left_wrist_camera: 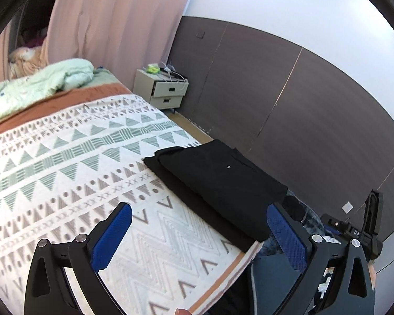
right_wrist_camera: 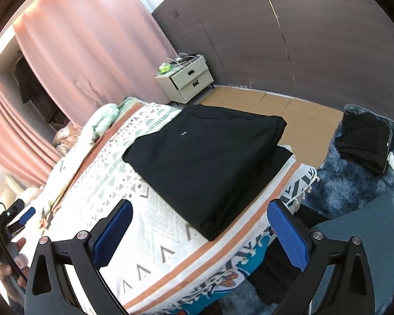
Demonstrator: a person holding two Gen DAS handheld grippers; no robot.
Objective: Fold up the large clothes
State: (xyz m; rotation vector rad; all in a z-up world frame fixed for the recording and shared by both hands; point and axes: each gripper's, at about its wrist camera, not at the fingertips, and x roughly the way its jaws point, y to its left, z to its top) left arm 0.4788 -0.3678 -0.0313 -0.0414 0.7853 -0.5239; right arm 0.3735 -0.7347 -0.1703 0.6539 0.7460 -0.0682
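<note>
The folded black garment (right_wrist_camera: 207, 162) lies at the bed's (left_wrist_camera: 65, 162) near right corner, long axis running near-to-far, closer to the right gripper (right_wrist_camera: 200, 233) than the left gripper (left_wrist_camera: 199, 233), both spread empty.

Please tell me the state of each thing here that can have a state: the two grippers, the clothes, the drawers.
Left gripper: open, holds nothing.
Right gripper: open, holds nothing.
Black garment: folded, flat on the patterned blanket.
Nightstand: top drawer slightly open.
Second black garment: folded, on the blue rug.
</note>
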